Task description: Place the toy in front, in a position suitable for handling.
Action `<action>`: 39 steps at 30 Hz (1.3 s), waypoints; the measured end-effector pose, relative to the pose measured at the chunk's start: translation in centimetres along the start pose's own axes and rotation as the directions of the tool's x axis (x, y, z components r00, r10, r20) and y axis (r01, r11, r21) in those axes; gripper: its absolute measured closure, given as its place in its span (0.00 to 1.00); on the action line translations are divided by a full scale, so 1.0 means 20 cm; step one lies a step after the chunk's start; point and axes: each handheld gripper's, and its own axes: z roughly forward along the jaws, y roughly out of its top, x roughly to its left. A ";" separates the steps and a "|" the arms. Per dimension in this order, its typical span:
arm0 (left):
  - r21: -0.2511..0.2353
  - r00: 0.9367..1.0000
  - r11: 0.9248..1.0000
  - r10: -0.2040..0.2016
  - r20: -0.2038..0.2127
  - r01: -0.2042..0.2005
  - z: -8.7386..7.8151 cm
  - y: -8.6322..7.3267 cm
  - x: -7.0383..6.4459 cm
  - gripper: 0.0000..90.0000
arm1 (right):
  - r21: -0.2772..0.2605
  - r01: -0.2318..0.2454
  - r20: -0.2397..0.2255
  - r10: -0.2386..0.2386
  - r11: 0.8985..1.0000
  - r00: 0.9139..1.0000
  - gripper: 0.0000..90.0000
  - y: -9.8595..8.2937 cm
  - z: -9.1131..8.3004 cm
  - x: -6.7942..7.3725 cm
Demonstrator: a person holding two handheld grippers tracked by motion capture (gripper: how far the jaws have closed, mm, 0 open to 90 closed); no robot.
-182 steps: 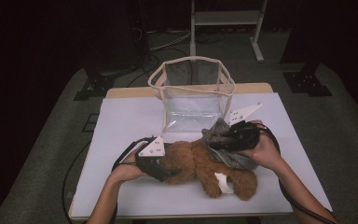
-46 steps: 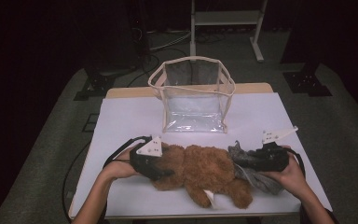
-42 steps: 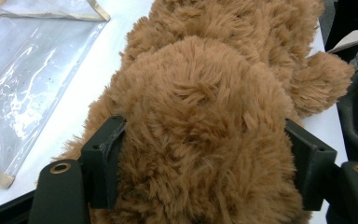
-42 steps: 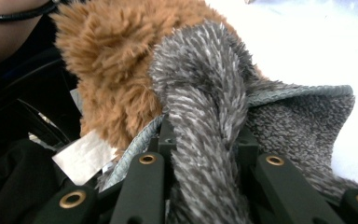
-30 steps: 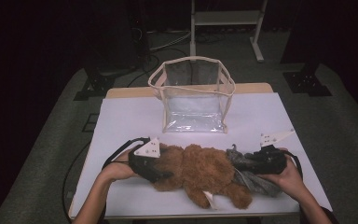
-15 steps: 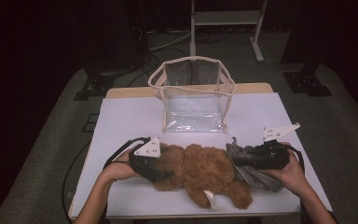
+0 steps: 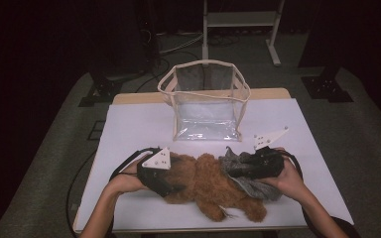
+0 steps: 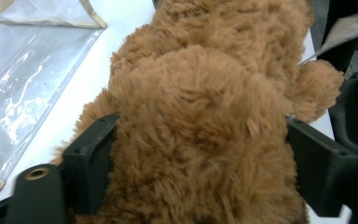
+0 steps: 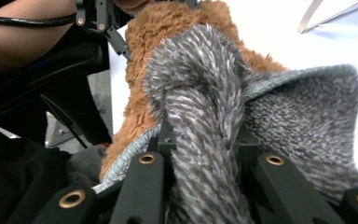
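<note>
**Dressing a plush toy on the white table**

A white table [image 7: 129, 124] lies before me, with a clear plastic bag [image 7: 206, 101] standing open at twelve o'clock. At six o'clock, close to me, a brown plush toy [image 7: 203, 183] lies on its side. My left gripper [image 8: 200, 154], at nine o'clock, has its jaws spread wide around the toy's furry body, pressing both flanks, I judge to steady it. My right gripper [image 9: 205, 163], at three o'clock, is pinched tight on a fold of grey knitted garment [image 9: 307, 116] draped over the toy's end, probably to pull it along.
</note>
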 end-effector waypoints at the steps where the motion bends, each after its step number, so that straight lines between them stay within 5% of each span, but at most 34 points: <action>1: 0.000 1.000 1.000 0.000 0.000 0.000 0.00 0.00 0.00 0.14 | 0.000 -0.002 -0.001 0.002 1.000 1.000 0.80 -0.01 0.00 0.01; 14: 0.016 1.000 1.000 -0.006 0.009 0.006 0.08 0.01 0.00 0.03 | 0.010 0.004 -0.008 -0.004 1.000 1.000 0.80 -0.07 0.01 0.03; 19: 0.037 1.000 0.999 -0.005 -0.007 0.005 0.08 0.02 -0.03 0.25 | 0.008 -0.006 0.000 0.006 1.000 1.000 0.80 -0.06 -0.01 0.01; 27: 0.055 0.999 0.998 0.022 -0.033 -0.020 0.14 0.09 -0.07 0.26 | 0.005 0.004 0.056 -0.004 1.000 0.998 0.80 0.04 -0.08 -0.01; 32: 0.066 0.998 0.997 0.042 -0.042 -0.039 0.17 0.12 -0.09 0.24 | 0.030 0.040 0.041 -0.041 0.999 0.998 0.79 0.11 0.00 0.01; 39: 0.052 0.997 0.997 0.056 -0.056 -0.053 0.10 0.08 -0.10 0.25 | 0.035 0.005 0.013 -0.005 0.999 1.000 0.80 0.04 0.03 -0.01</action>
